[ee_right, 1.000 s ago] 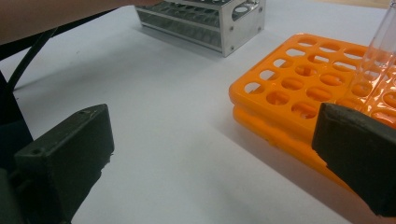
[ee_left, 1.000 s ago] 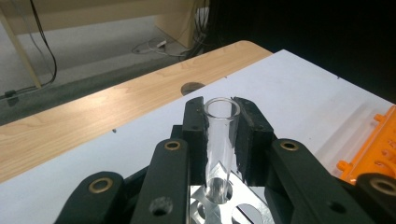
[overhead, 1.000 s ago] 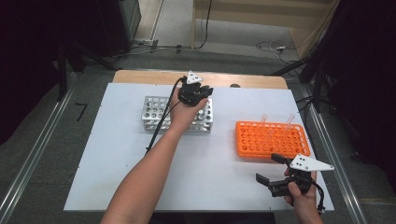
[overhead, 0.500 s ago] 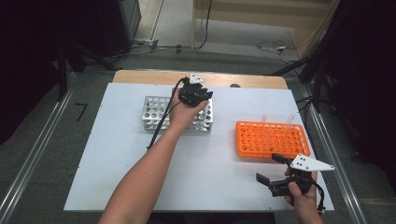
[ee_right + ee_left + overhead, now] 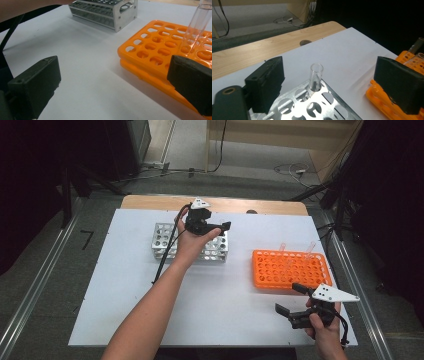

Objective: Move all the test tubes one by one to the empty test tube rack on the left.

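Note:
My left gripper (image 5: 219, 230) hovers over the far right corner of the metal tube rack (image 5: 164, 240). In the left gripper view its jaws have just been opening and now stand wide open (image 5: 329, 86). A clear glass tube (image 5: 315, 75) stands upright in a rack hole (image 5: 312, 106) between them, touched by neither pad. My right gripper (image 5: 291, 299) rests open near the table's front right edge, with nothing between its jaws (image 5: 112, 87). It sits just in front of the orange rack (image 5: 290, 269) (image 5: 160, 50), which holds two clear tubes (image 5: 282, 251) (image 5: 197, 22).
The white table top (image 5: 125, 285) has free room at the left and middle front. A wooden strip (image 5: 225, 204) with a dark hole (image 5: 251, 212) runs along the back. The left gripper's cable (image 5: 167, 251) trails over the metal rack.
The left gripper's jaws have spread apart over the metal rack, letting go of the tube that stands there. The right gripper has kept still.

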A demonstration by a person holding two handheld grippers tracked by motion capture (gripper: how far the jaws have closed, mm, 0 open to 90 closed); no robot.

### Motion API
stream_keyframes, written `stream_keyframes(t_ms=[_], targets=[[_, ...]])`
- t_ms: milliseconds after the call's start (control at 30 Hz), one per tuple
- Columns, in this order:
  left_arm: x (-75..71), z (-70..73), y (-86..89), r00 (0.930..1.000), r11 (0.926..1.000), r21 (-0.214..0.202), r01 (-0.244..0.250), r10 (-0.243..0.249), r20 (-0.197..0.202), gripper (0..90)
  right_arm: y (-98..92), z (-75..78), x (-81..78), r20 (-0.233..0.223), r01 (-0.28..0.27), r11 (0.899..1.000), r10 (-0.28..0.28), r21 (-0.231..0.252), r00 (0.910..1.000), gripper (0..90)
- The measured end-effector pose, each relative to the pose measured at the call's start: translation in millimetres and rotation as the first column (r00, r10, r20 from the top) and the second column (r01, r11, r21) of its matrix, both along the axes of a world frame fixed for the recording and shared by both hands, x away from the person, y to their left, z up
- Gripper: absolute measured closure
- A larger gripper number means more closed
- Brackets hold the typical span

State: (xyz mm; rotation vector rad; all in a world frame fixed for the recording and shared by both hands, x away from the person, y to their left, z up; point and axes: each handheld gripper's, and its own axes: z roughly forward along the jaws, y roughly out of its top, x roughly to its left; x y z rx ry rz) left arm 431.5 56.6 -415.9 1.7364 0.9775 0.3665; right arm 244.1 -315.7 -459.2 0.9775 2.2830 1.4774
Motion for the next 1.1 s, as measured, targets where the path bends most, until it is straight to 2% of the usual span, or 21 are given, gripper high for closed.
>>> stream_keyframes(t_ms=[67,133,267,567,833,967,1033,1100], targets=[[-6.4,-0.3,4.4,0.9999,0.9998,-0.011,0.016,-0.016,-0.003,1.7,-0.5,0.3,1.0,0.001,0.005,1.000,-0.005,0.000,1.0000,0.0],[-13.3,-0.7,8.8,0.9996,0.9996,-0.012,0.027,-0.027,-0.003,0.0,-1.2,0.5,2.0,0.000,0.010,1.000,-0.010,0.002,0.9999,0.0],[-29.0,-0.6,18.4,0.9992,0.9987,-0.032,0.039,-0.039,0.008,0.0,-0.4,1.7,3.7,0.006,0.014,1.000,-0.014,-0.006,0.9999,0.0],[-74.2,1.5,33.5,0.9973,0.9973,-0.036,0.064,-0.063,0.038,0.0,0.4,4.2,10.5,0.017,0.041,0.999,-0.040,-0.019,0.9990,0.0],[-115.6,2.8,53.3,0.9955,0.9973,-0.042,0.060,-0.057,0.075,0.0,1.7,6.0,18.7,0.020,0.068,0.997,-0.067,-0.024,0.9975,0.0],[-135.7,1.4,61.2,0.9945,0.9968,-0.052,0.061,-0.057,0.088,0.0,2.3,7.3,24.6,0.019,0.097,0.995,-0.097,-0.022,0.9951,3.5],[-145.2,-0.3,63.2,0.9934,0.9972,-0.042,0.061,-0.057,0.100,0.0,2.6,8.0,28.3,0.016,0.115,0.993,-0.115,-0.028,0.9933,5.1],[-153.9,-2.5,65.6,0.9932,0.9974,-0.037,0.062,-0.058,0.101,0.0,3.0,8.4,32.9,0.014,0.136,0.990,-0.136,-0.041,0.9906,10.7]])
